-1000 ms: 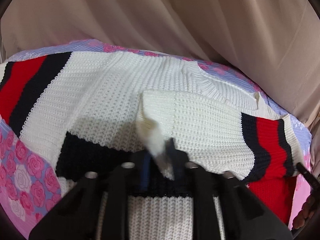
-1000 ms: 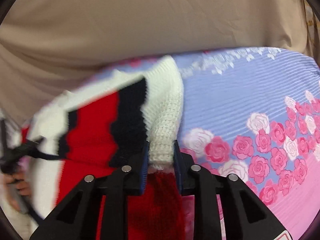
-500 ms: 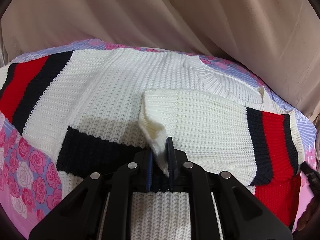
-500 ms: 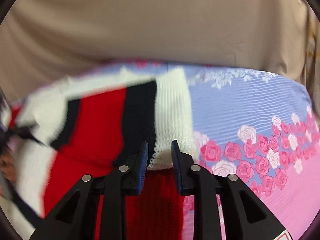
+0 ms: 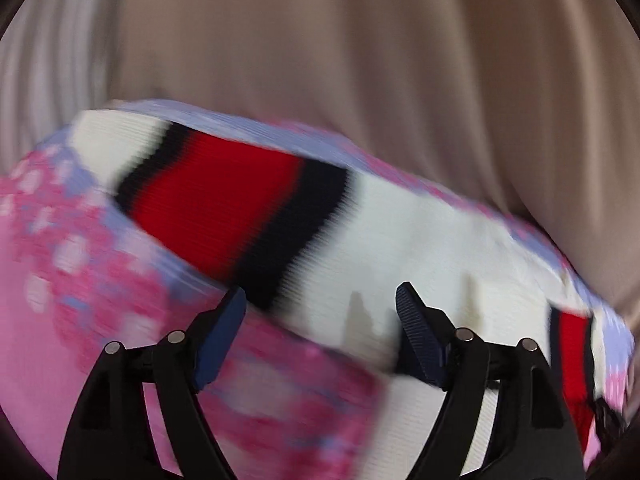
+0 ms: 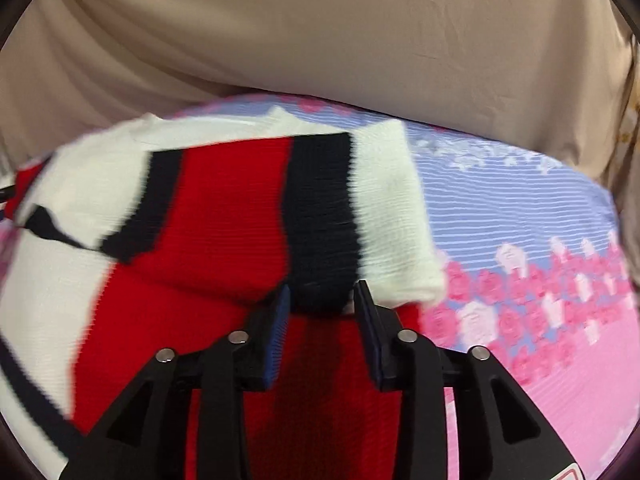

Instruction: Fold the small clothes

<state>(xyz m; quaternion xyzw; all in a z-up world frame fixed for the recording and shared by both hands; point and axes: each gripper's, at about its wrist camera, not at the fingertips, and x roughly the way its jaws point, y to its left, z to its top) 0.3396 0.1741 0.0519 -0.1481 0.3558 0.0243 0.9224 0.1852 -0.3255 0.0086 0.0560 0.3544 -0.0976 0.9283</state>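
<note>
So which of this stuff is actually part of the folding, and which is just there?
Part of the job:
- knitted sweater, white with red and navy stripes
- left gripper, jaws wide open
- right gripper, jaws apart around the sleeve

Just there:
- floral bedsheet
- beige curtain

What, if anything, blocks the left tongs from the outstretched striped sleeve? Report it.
Nothing visible does. The left tongs are open just above the sweater; the striped sleeve lies flat on the floral sheet ahead, uncovered, though the view is blurred.

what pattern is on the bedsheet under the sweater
Pink and white roses over lilac stripes on the bedsheet, clearest in the right wrist view.
</note>
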